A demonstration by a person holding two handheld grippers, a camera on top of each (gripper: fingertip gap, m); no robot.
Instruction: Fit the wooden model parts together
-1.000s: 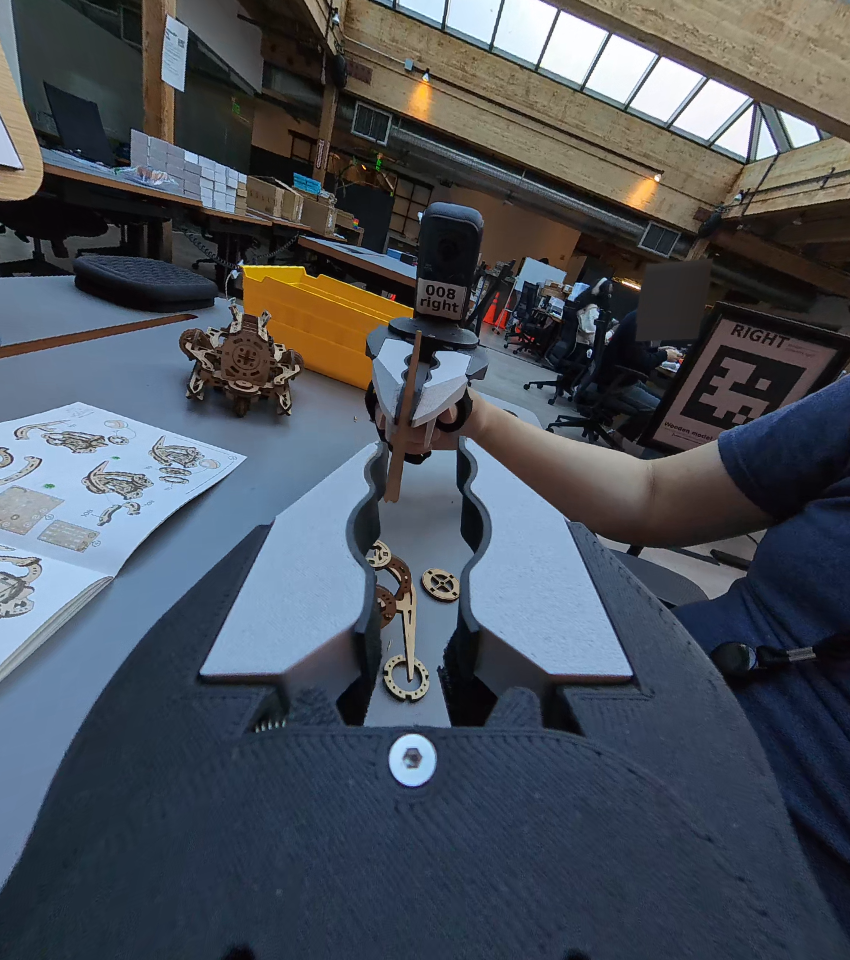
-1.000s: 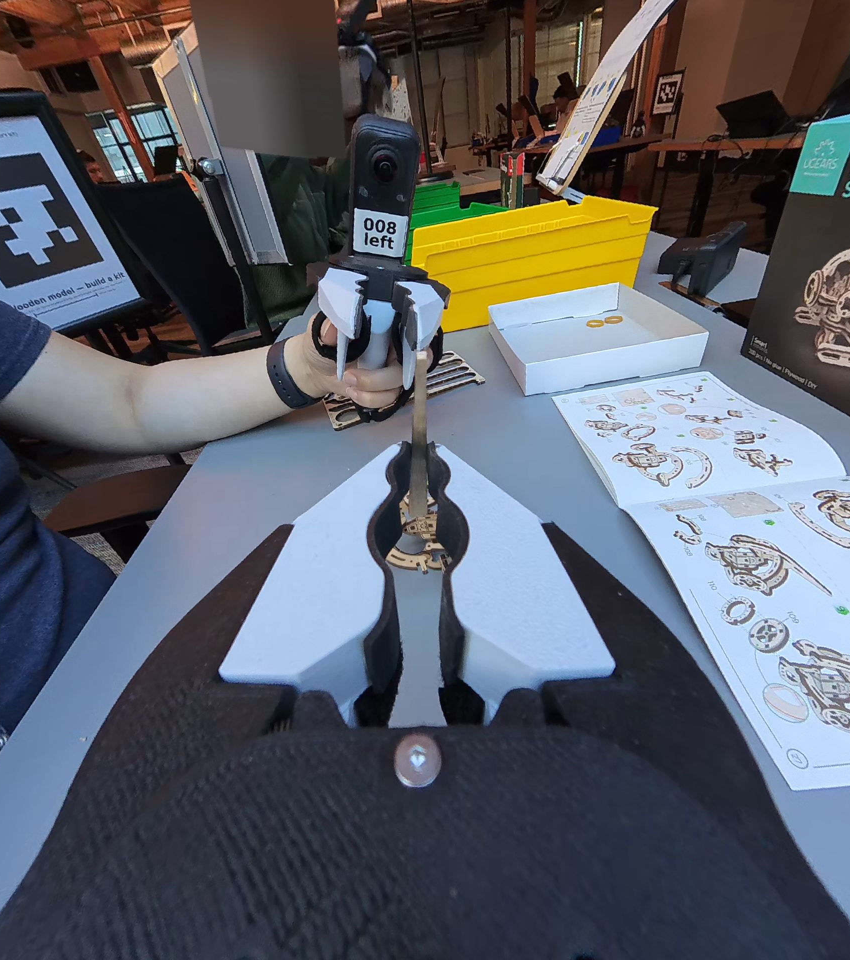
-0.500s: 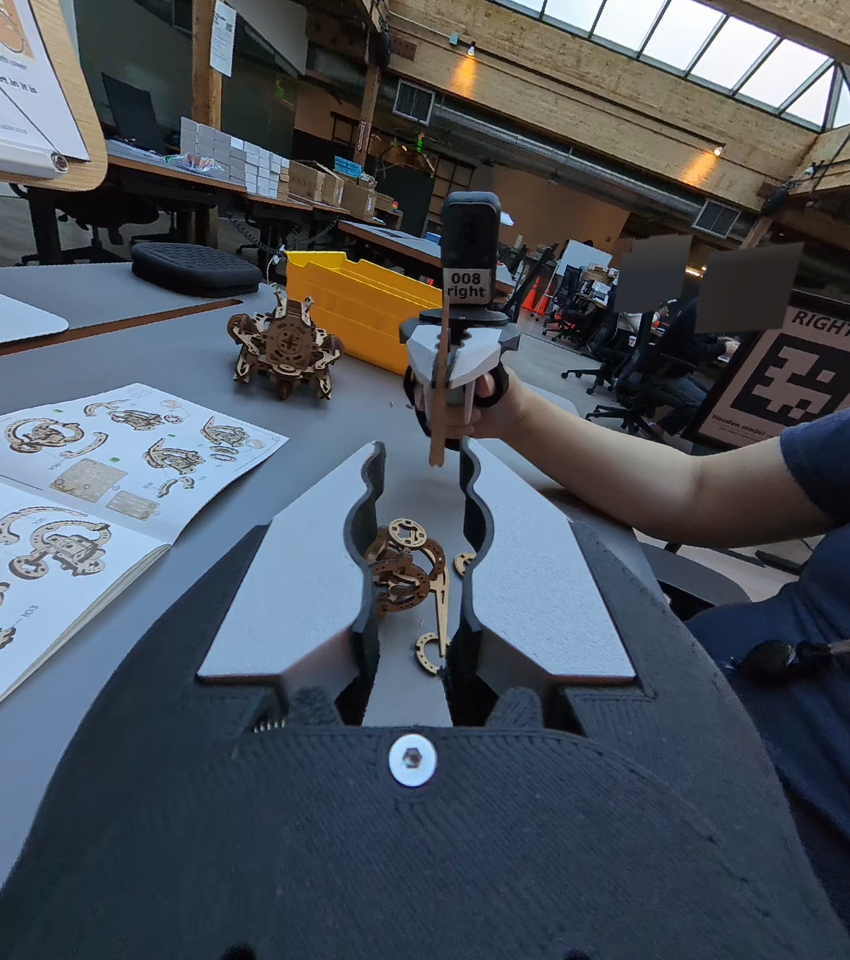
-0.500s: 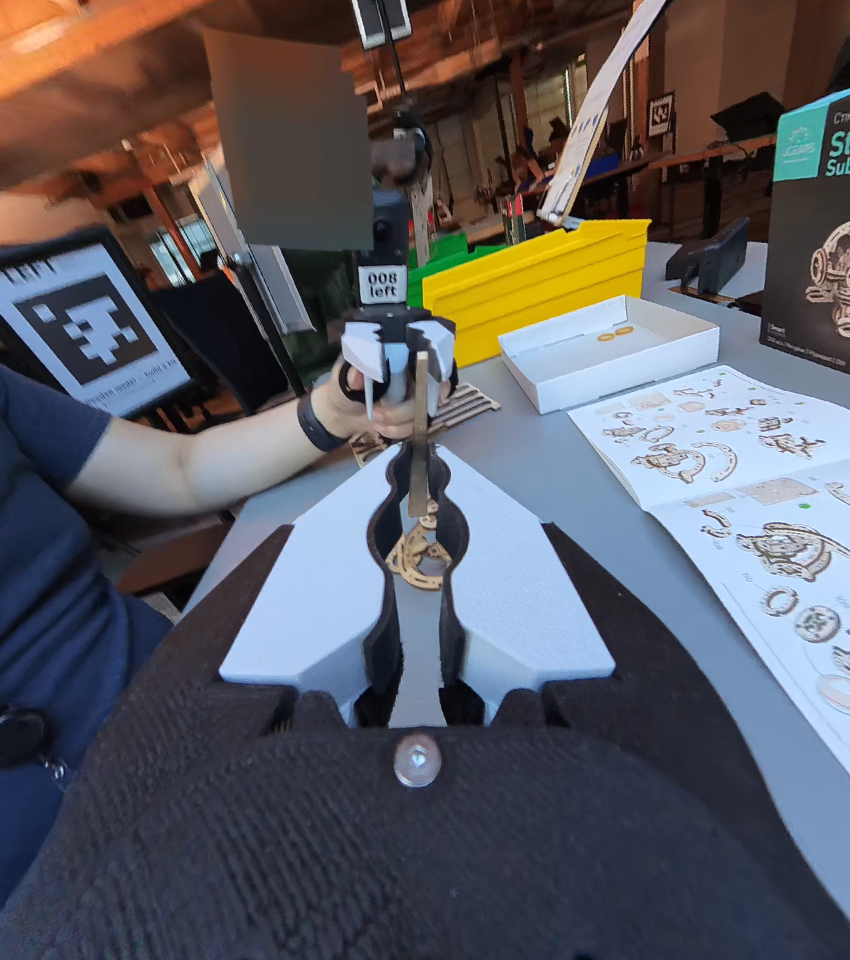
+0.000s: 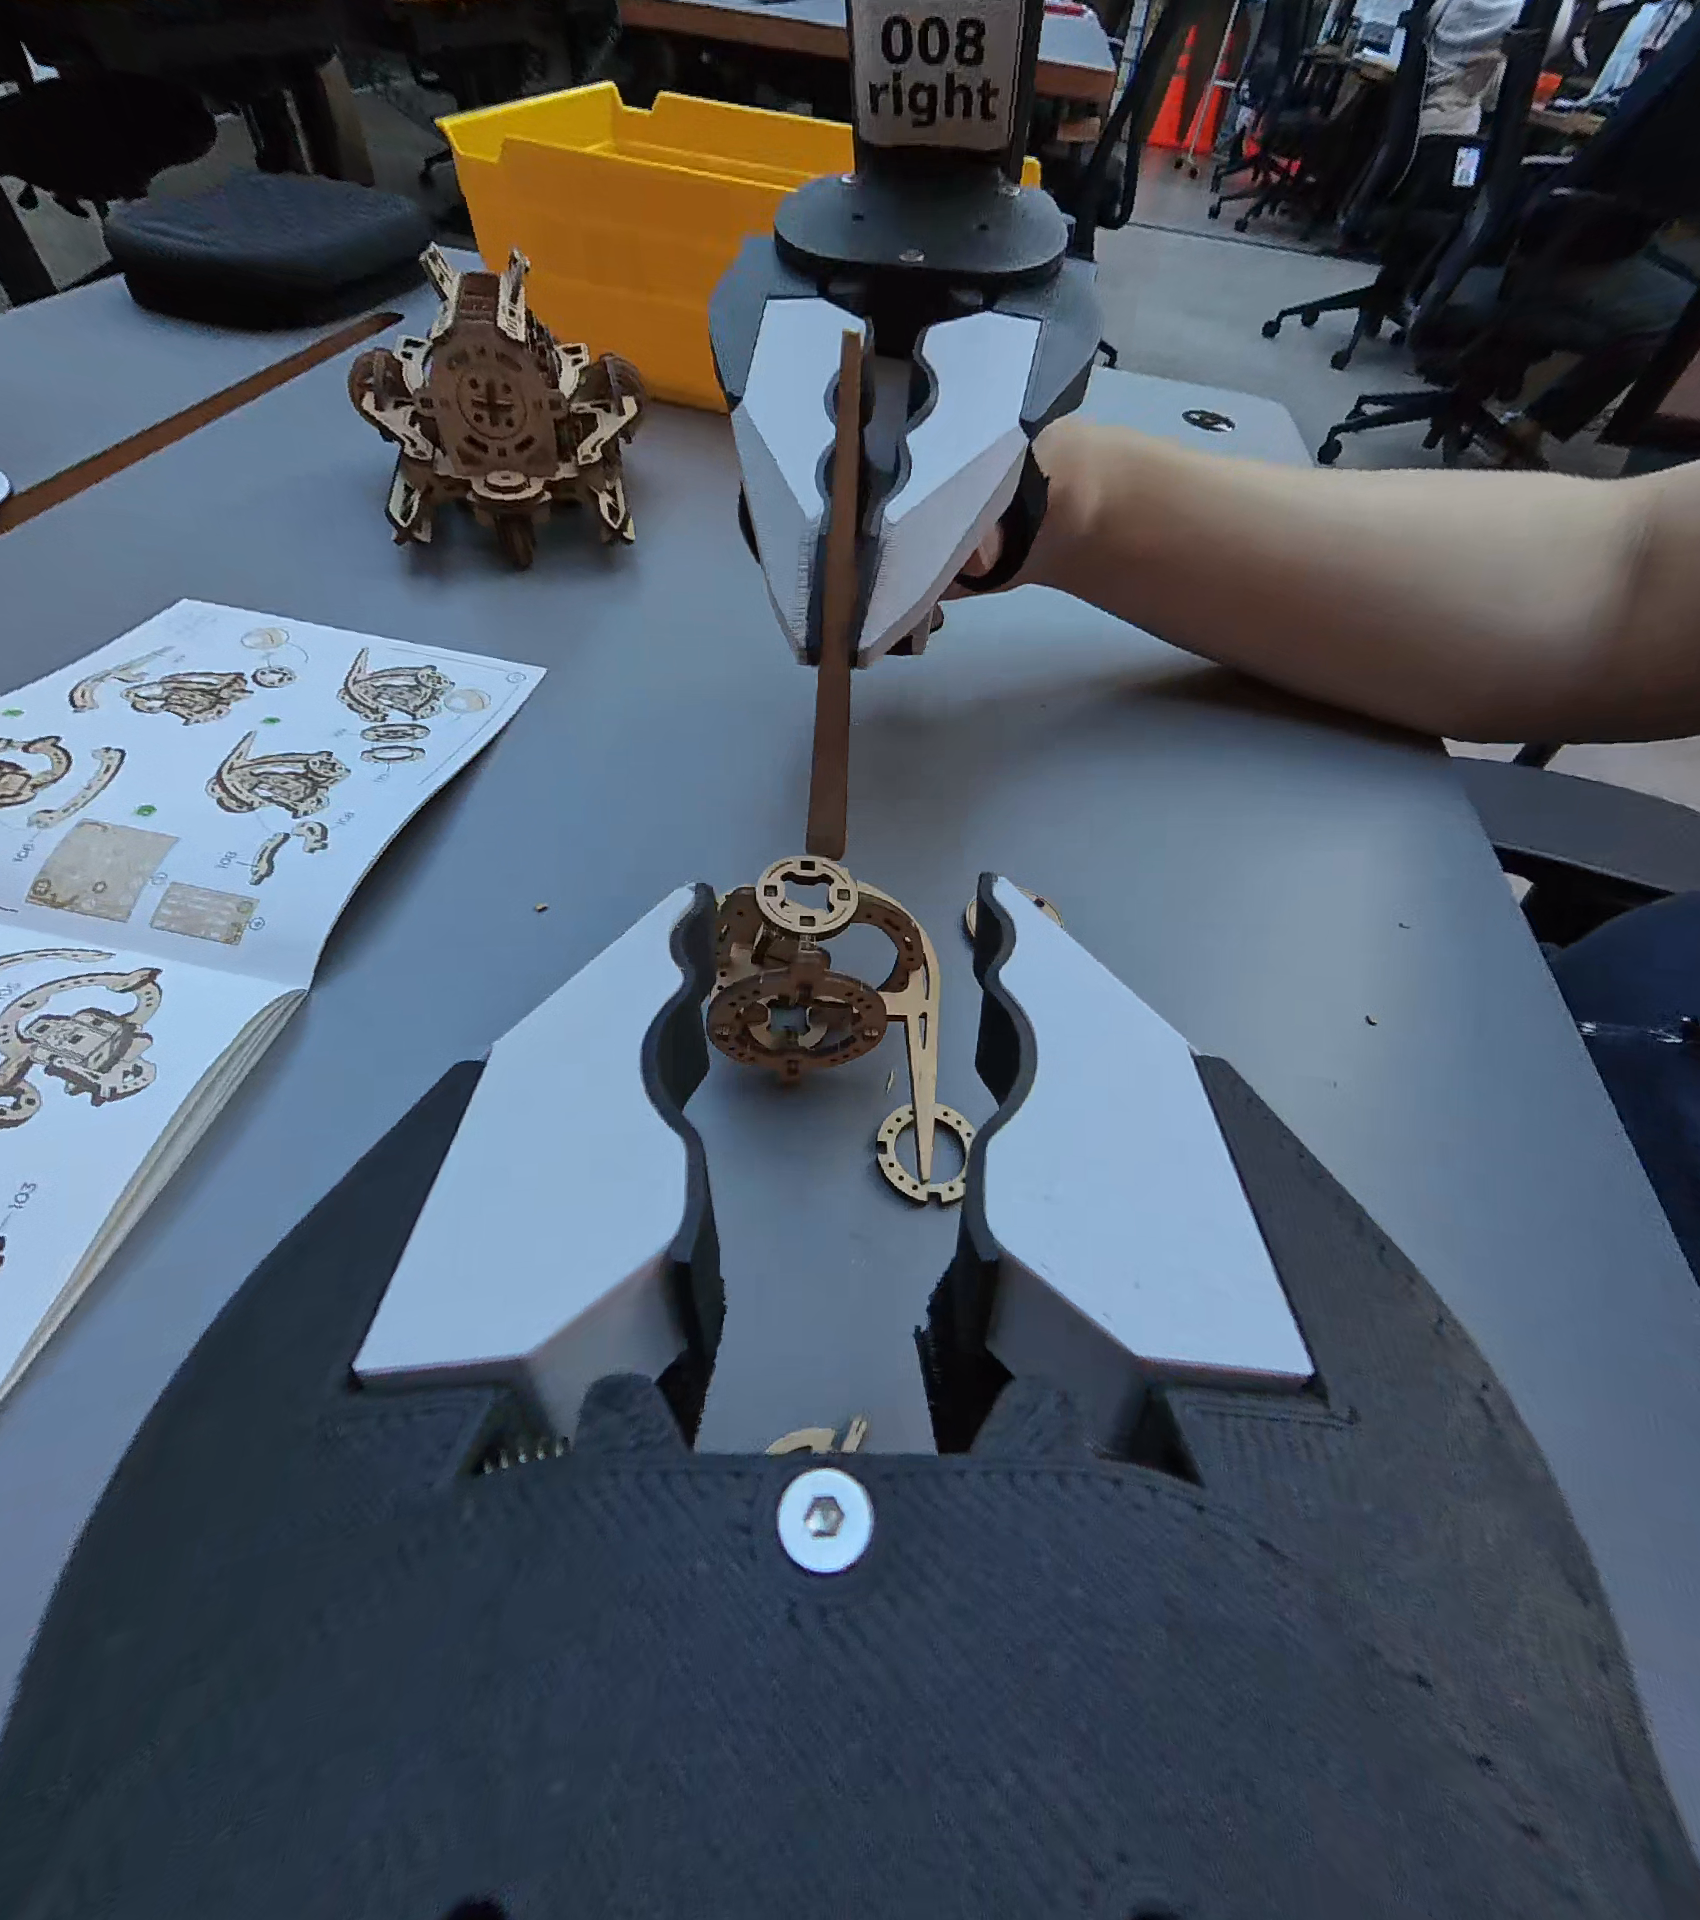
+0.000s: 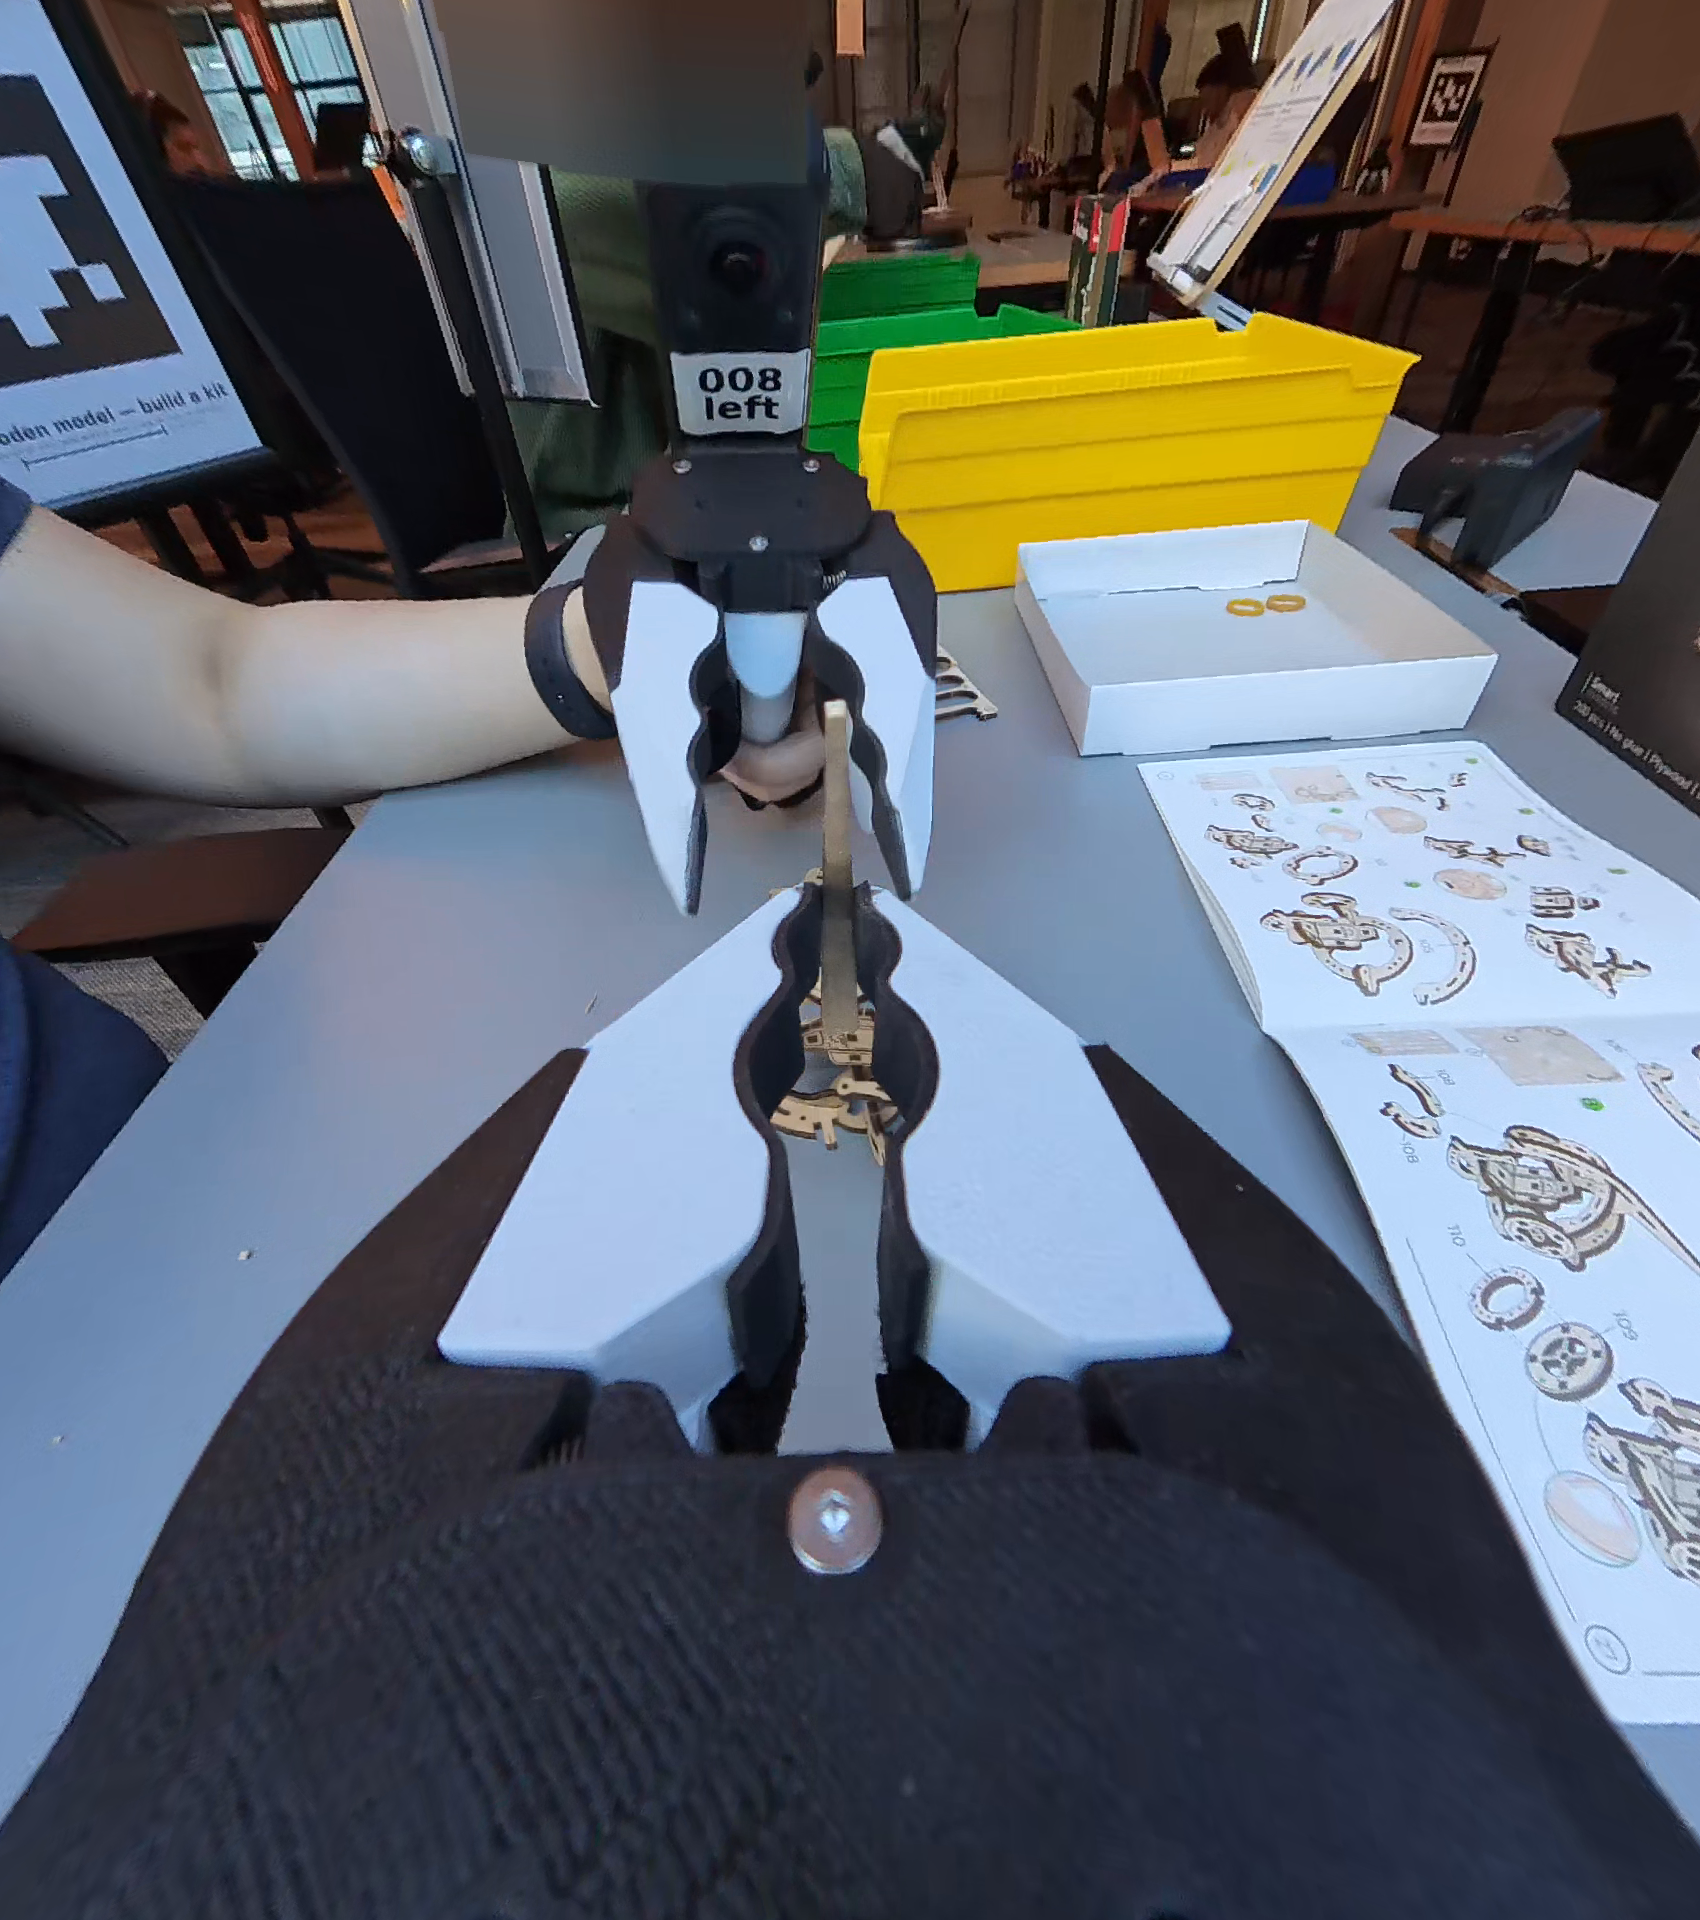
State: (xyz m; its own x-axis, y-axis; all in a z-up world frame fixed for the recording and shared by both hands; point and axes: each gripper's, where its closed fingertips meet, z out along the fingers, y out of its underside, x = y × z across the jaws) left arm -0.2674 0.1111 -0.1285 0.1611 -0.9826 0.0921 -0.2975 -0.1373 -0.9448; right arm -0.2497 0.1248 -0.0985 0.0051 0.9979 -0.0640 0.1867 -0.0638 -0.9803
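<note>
Right gripper (image 5: 841, 649) pinches 1 wooden stick (image 5: 833, 623) above 1 gear assembly (image 5: 804, 1003); left gripper (image 5: 830, 904) jaws spread around assembly; 1 manual (image 5: 150, 831) left of it.

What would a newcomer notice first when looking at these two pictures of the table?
Most striking is the thin wooden stick clamped in the right gripper, pointing down at the small wooden gear assembly that stands on the grey table between the open fingers of the left gripper. Next, the open instruction booklet and the finished wooden model before the yellow bin.
</note>
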